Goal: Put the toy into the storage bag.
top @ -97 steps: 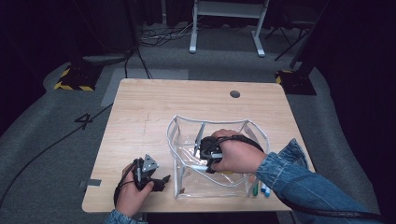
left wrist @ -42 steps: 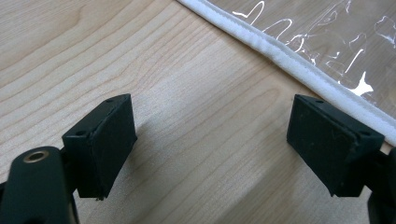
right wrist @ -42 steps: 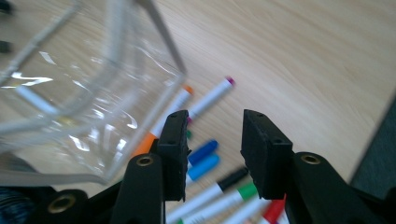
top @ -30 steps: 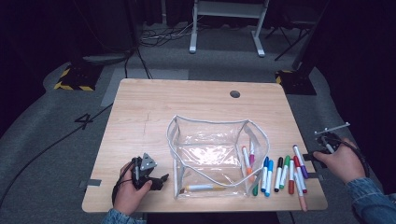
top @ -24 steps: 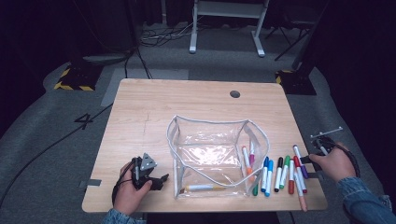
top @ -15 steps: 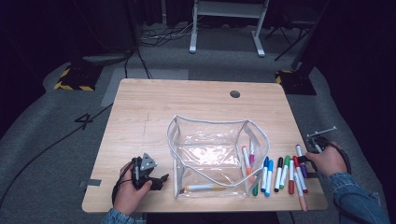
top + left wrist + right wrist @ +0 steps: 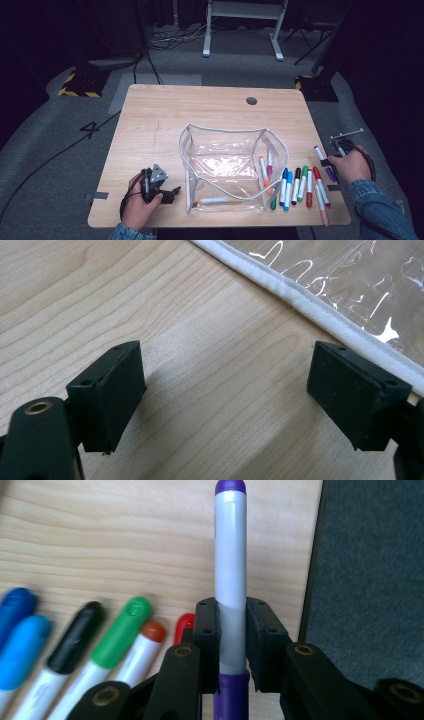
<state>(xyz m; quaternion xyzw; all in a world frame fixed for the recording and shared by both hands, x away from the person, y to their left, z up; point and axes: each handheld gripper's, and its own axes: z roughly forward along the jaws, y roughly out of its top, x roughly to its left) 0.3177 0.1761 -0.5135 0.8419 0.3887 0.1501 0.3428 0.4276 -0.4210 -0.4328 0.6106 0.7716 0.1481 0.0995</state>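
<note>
Purple marker (image 7: 231, 555) is clamped in your just-closed right gripper (image 7: 231, 630) beside the marker row (image 7: 300, 186); your left gripper (image 7: 225, 395) gapes empty near the clear pouch (image 7: 225, 165).

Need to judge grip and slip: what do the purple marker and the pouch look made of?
Purple marker: smooth, slightly glossy plastic, grey-white barrel with purple cap; probably slippery. The right claw is shut on its barrel. Pouch: clear, soft plastic film, likely vinyl, judging by wrinkles and glare, with a white fabric-like edging.
</note>
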